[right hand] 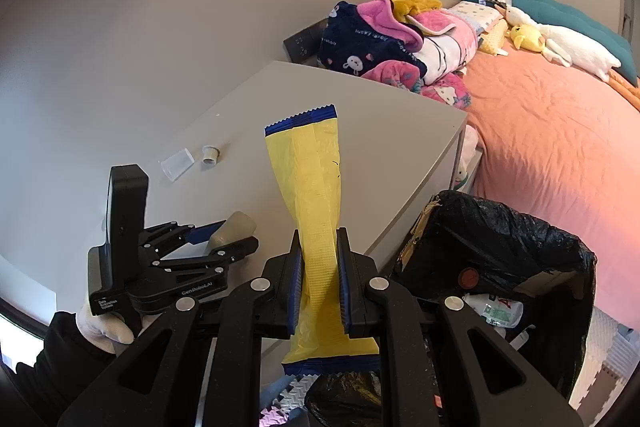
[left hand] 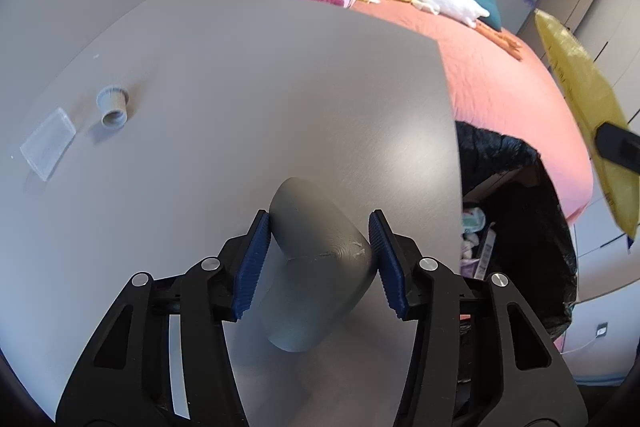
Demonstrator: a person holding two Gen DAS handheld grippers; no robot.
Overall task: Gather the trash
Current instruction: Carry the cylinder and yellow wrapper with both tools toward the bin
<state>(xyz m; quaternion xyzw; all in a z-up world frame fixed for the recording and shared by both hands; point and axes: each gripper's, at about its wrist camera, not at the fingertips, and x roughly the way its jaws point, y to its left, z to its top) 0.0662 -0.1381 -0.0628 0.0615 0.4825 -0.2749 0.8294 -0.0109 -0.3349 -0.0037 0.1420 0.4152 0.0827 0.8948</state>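
Grey table: a matte top with a bed just beyond its far edge.
Left gripper: low over the table's near part, its blue pads on both sides of a grey, rounded, tube-like piece that lies on the top; the pads sit against its flanks, clamped on it.
Same grip from the right wrist view: left gripper with the pale piece between its tips, held by a white-gloved hand in a dark sleeve.
Right gripper: fingers together on a yellow wrapper with blue serrated ends, which stands upright between the pads, above the floor beside the table.
Bin: a box lined with a black bag, just right of the table, with scraps inside.
Far left of the table: a small grey cap on its side, and just beside it a clear plastic piece lying flat.
Bed: salmon cover, heaped blankets, soft toys.
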